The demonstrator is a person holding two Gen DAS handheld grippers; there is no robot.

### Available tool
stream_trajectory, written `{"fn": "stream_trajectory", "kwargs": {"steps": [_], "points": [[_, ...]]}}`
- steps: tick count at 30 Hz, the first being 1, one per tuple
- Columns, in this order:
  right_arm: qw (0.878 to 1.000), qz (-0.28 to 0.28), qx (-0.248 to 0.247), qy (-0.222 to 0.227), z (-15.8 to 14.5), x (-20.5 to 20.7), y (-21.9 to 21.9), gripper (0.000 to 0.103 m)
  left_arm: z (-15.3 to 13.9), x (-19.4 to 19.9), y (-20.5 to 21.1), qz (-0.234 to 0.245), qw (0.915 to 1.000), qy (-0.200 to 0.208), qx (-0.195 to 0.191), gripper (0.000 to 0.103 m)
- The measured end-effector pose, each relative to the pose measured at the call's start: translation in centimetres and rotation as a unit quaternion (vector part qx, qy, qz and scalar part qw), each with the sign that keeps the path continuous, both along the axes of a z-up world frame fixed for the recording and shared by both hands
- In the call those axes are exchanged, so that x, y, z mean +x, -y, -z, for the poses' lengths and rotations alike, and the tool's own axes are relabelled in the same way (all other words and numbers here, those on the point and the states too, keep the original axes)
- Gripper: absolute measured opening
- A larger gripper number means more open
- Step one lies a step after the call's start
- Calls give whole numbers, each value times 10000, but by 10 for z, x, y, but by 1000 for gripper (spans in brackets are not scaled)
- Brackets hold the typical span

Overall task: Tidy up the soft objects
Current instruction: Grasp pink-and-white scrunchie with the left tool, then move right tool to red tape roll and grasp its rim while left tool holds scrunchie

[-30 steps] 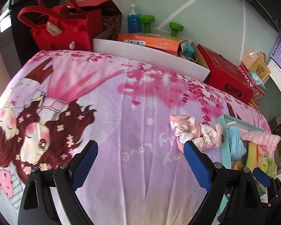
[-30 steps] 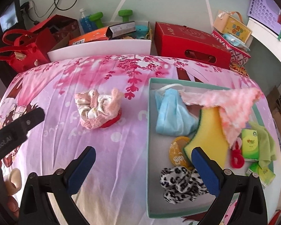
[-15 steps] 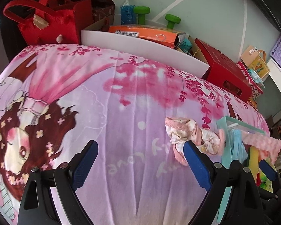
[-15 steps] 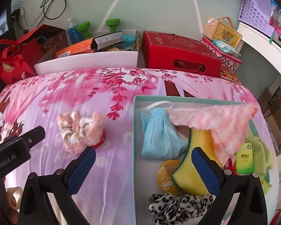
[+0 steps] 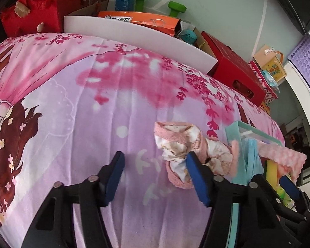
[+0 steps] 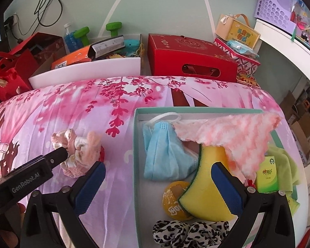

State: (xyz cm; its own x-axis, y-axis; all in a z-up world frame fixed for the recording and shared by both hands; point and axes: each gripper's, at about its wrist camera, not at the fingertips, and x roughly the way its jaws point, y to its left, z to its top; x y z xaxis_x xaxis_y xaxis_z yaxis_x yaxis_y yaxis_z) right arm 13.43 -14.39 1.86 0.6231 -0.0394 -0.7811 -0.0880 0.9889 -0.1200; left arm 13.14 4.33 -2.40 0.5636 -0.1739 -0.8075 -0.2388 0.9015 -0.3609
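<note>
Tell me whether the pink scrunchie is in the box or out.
Out: the pink scrunchie lies on the bedsheet, left of the teal box.

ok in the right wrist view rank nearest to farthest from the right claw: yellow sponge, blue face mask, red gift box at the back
1. Yellow foam sponge, in the teal tray right by the right claw, against its right finger.
2. Light blue face mask, farther up the tray, left half.
3. Red cardboard gift box, beyond the bed's far edge.
</note>
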Motion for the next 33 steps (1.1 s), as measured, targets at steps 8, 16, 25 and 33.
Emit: {"fn": "stream_trajectory", "kwargs": {"steps": [8,16,25,33], "points": [[9999,102,25,-60,2,0,6,103,3,3,12,296,9993,-2,-226,30],[10000,54,21,-81,2,0,3,103,3,1,17,398,9986,86,-331,12],[9999,3,59,-81,1,-2,1,103,-7,-7,20,445,9986,190,-233,10],[9998,-73,168,-25,-1,-4,-1,103,-27,-22,8,243,9986,456,-140,10]]}}
